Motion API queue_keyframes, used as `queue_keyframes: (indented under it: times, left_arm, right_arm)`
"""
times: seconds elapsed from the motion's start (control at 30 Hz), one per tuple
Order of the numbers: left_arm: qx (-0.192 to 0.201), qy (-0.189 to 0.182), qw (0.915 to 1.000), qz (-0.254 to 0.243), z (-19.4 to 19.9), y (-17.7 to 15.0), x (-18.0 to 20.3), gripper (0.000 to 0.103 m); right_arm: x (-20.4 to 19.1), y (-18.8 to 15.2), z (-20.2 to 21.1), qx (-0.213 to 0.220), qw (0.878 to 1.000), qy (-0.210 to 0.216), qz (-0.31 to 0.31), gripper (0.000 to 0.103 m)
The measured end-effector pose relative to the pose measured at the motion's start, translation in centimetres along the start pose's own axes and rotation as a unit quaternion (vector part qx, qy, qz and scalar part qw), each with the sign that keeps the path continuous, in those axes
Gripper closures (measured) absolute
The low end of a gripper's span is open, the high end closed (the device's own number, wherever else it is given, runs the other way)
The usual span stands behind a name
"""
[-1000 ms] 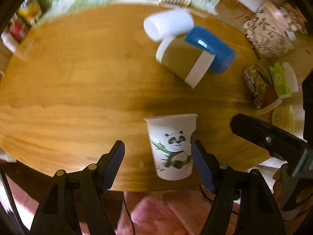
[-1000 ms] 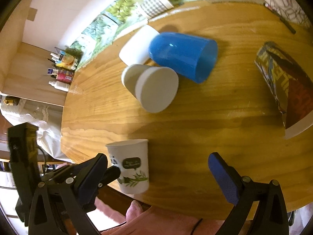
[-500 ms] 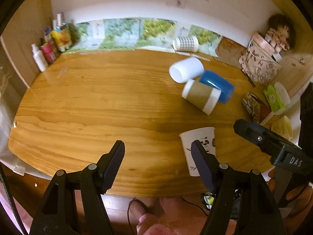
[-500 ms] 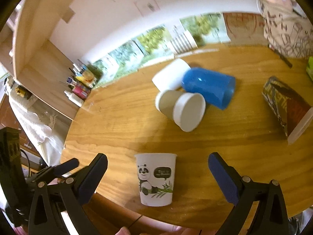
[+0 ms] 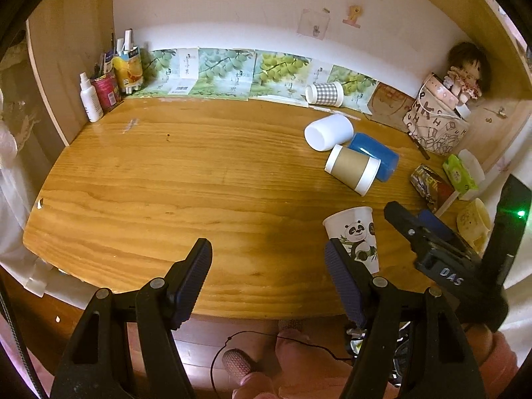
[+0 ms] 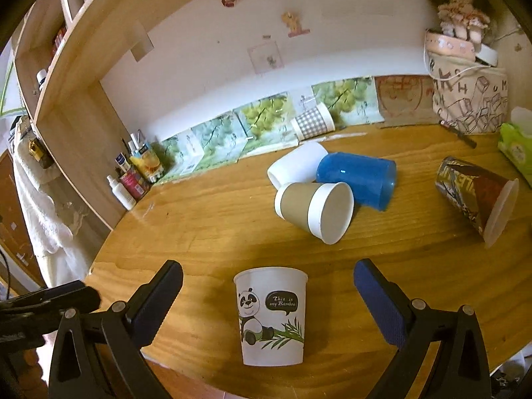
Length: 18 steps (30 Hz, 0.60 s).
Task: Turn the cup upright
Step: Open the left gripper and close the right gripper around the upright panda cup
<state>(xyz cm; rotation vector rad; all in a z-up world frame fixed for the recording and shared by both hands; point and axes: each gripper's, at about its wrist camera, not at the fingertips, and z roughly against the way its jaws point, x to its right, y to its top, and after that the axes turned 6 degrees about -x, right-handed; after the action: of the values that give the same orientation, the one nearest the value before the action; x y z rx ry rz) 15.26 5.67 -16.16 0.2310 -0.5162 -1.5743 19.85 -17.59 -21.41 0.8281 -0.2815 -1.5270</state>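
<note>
Home, prob. a kid's bedroom/study nook: wooden counter (image 5: 139,179) built into an alcove w/ wood side panels and a white wall (image 5: 232,6) w/ small drawings and stickers. Doll (image 5: 467,69) on a printed fabric bag (image 5: 432,126) at the counter's far right corner, lotion bottles and pen tins (image 5: 109,76) at the far left corner, fruit-print sheets (image 5: 219,73) along the back edge.

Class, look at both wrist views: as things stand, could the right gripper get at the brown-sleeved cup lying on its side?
Probably yes. The right gripper is open, but the upright panda cup stands between it and the brown-sleeved cup, so it would likely need to pass over or around that.
</note>
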Motion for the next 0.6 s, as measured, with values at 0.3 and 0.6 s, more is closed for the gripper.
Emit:
queue_keyframes:
  times: [0.3, 0.6]
  left_arm:
    - [0.007, 0.012, 0.9999, -0.001, 1.0, -0.7, -1.1, 0.029]
    - [-0.006, 0.023, 0.9997, 0.005, 0.6, -0.8, -1.7, 0.029]
  right_arm:
    - [-1.1, -1.6, -2.2, -0.021, 0.999, -0.016, 0.021, 0.000]
    - [-1.3, -2.1, -4.5, -0.056, 0.997, -0.039, 0.031, 0.000]
